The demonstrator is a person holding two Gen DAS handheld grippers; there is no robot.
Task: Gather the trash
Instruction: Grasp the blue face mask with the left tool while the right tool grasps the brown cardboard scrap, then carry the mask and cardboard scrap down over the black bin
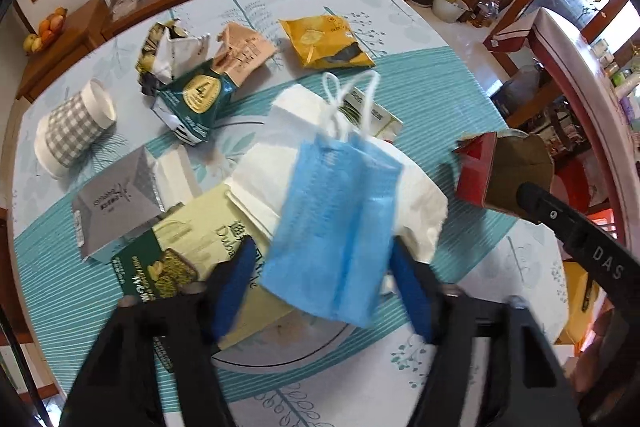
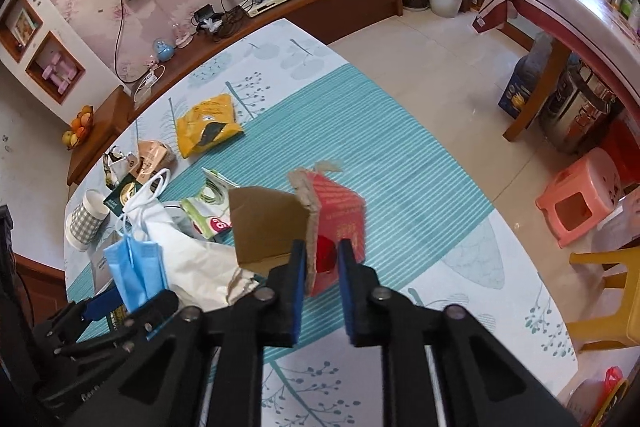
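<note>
- Far left on the table we see a checked cup on its side, with wrappers and a yellow packet beyond.
- Our left gripper pinches a blue mask, lifted above a white bag.
- Our right gripper pinches a torn red carton by its edge, above the teal stripe, right of the mask.

"4" on green packet; "DAS" on right gripper
</note>
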